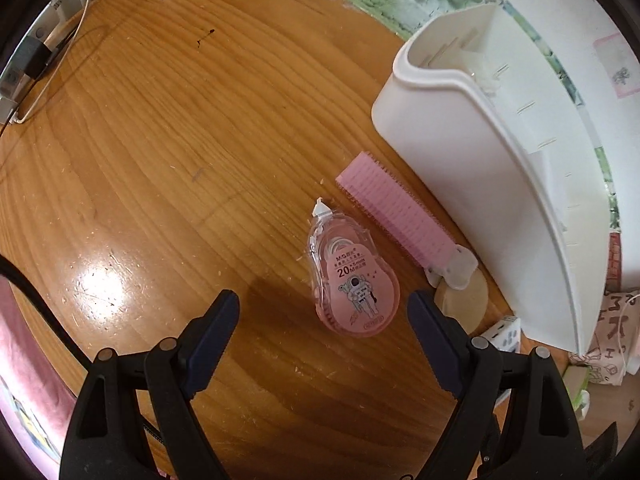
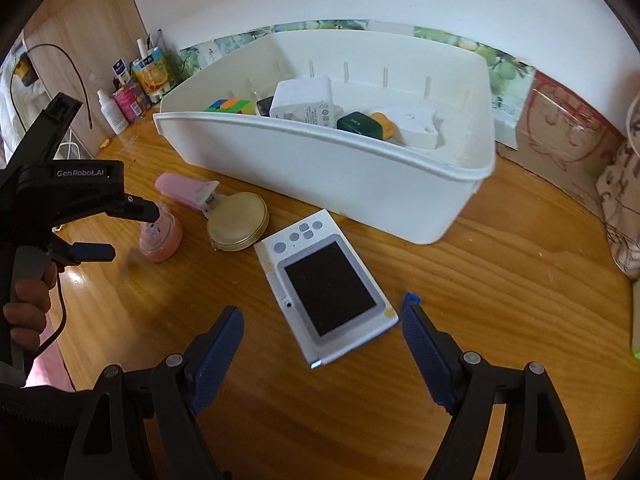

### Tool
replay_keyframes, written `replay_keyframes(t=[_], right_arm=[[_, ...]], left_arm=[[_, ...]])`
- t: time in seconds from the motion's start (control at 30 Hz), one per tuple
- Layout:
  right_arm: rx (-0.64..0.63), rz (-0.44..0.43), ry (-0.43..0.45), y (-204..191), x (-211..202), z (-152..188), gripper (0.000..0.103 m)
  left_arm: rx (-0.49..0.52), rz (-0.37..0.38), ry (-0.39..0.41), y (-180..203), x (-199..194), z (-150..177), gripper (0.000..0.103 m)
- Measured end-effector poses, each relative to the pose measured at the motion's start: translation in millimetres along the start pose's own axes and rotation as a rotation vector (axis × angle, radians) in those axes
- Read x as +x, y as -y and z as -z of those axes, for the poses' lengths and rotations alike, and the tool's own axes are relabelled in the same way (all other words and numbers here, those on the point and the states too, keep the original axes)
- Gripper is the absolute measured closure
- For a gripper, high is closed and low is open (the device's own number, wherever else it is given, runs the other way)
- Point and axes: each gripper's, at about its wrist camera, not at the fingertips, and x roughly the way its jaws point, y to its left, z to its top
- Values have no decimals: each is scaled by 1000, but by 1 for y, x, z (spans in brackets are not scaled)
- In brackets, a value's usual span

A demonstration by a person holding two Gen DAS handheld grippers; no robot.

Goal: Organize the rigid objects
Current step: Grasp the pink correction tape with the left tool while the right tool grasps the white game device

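Observation:
A pink correction tape dispenser [image 1: 352, 280] lies flat on the wooden desk [image 1: 160, 160]. My left gripper [image 1: 324, 300] hangs open over it, one fingertip on either side of its rear end, not touching. Beside it are a pink hair-roller clip [image 1: 394, 212] and a round beige compact [image 1: 464, 304]. In the right wrist view my right gripper [image 2: 322, 314] is open above a white handheld device with a dark screen [image 2: 330, 284]. The white bin [image 2: 328, 176] behind it holds a colour cube [image 2: 230, 105], a white charger [image 2: 304, 102], a green box [image 2: 358, 124] and other items.
The right wrist view also shows the left gripper [image 2: 120, 230] held by a hand [image 2: 28, 308], over the tape dispenser [image 2: 160, 240]. Bottles and cartons [image 2: 132, 92] stand at the back left by the wall. A cardboard box [image 2: 560, 128] and a printed bag [image 2: 620, 200] sit at the right.

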Motion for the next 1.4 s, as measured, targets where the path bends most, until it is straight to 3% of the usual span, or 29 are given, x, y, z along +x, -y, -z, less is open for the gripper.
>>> replay_keyframes(t=[0.27,0.93,1.2,1.33,1.4], right_arm=[[-11,-11,-30,4,19,-2,21],[-98,-4,-41,-6,39,-7,21],[-157,35,-46,-19,44,-6,21],[-156,38,-31,-20,41,-6,37],[-155,35,-28,-20,39,-5,44]], left_arm=[[13,-81,-18,10,12,-7,15],[41,-143,0,53,37,-31,17],[47,-150,3,56,35,-27,28],[37,-136,9,54,32,-24,37],[22,-131,16,51,30,-24,45]])
